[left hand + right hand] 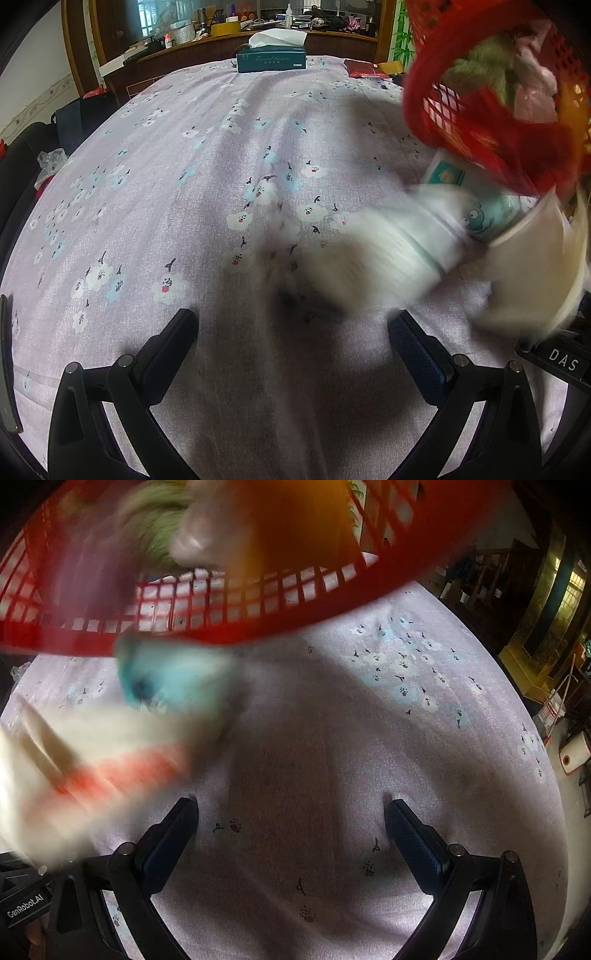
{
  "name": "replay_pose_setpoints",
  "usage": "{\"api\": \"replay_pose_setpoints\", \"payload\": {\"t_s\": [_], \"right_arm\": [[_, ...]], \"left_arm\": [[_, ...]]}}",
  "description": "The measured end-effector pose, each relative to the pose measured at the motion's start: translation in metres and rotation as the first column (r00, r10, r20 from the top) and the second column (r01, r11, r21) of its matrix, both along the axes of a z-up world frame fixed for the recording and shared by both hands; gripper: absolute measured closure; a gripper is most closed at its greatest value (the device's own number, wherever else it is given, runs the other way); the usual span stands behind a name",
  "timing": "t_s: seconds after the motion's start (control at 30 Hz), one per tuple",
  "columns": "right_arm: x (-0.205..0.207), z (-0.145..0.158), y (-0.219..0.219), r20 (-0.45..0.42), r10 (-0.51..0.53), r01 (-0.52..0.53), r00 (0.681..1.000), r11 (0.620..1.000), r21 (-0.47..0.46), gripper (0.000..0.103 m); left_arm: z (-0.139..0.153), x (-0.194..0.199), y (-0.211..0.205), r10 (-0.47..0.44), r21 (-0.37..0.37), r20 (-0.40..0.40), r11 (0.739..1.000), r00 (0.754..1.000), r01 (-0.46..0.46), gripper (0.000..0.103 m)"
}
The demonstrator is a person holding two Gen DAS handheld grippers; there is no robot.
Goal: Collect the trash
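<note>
On the floral-clothed counter [207,177], a tissue box [271,61] sits at the far edge, while a blurred red basket [491,110] of trash tilts above the right side, both grippers' [291,325] [290,810] fingers apart and empty.

red basket [491,110] cut off at frame top/right; contents below its rim motion-blurred, white/teal wrapper [424,236] smeared, can't id.

A lilac flowered tablecloth [207,206] fills most of the frame. At the top centre sits a teal tissue box [271,61], with a cluttered wooden shelf [236,35] behind; a paper-towel roll [574,755] shows far right
</note>
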State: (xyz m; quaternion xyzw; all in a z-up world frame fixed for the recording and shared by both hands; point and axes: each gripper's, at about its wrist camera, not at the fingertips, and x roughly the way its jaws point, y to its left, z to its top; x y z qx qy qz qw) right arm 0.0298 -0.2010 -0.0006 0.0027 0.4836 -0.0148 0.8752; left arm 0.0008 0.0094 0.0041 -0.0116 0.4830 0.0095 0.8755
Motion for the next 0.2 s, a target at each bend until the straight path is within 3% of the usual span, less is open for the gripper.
{"api": "replay_pose_setpoints", "payload": {"t_s": [0.2], "right_arm": [[0.0008, 0.0012, 0.0005, 0.0, 0.0, 0.0, 1.0, 1.0, 0.0, 0.0]], "left_arm": [[-0.0007, 0.0009, -0.0011, -0.001, 0.0, 0.0, 1.0, 1.0, 0.001, 0.0]]}}
